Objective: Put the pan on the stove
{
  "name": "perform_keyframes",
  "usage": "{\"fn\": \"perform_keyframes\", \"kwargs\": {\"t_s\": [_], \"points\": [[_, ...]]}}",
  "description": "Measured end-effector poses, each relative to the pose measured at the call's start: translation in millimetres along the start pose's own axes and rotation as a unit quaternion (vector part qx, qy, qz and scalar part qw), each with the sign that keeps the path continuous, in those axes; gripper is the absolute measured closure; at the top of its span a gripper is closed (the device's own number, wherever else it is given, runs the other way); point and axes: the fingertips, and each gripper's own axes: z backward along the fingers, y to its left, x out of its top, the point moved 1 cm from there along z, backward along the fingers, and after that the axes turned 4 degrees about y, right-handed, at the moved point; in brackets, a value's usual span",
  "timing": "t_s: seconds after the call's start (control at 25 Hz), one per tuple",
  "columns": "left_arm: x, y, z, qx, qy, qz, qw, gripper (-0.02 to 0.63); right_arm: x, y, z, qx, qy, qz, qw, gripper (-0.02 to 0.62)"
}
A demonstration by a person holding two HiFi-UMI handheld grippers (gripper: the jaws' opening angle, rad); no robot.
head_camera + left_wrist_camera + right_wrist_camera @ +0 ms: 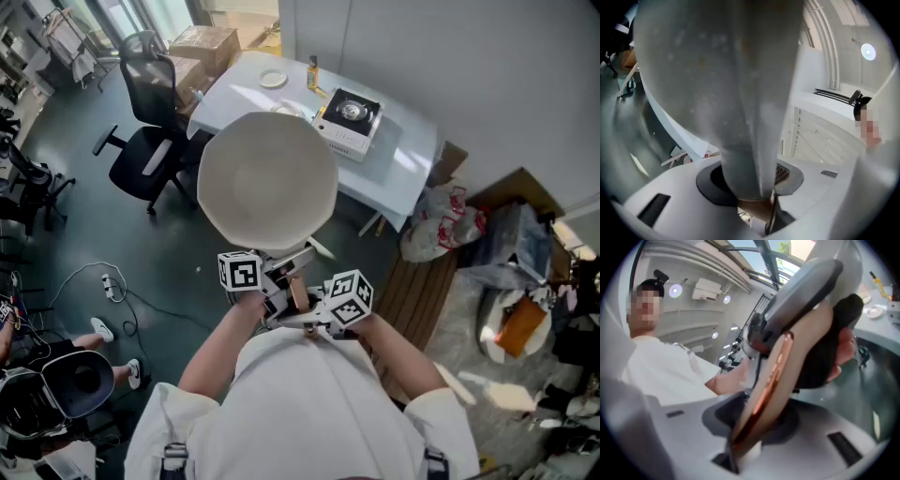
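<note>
Holding the pan (267,183) high in the air, left gripper (279,281) and right gripper (307,307) jaws squeezed on its handle (298,291). Far from the stove (349,117), ahead on the desk (405,155); handle pointing back.

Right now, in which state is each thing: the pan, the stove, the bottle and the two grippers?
pan: held in the air, not yet set down.
stove: on the table, burner bare.
bottle: upright beside the stove.
left gripper: shut on the pan's handle.
right gripper: shut on the same handle.
</note>
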Motion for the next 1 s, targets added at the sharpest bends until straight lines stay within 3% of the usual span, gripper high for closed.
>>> {"fn": "perform_keyframes", "kwargs": {"t_s": [1.0], "points": [[-13.1,-6.9,-20.3,0.015,-0.013,-0.01,0.9998,0.431,-17.2,10.1,24.7,0.013,0.007,0.004,1.0,0.472]]}}
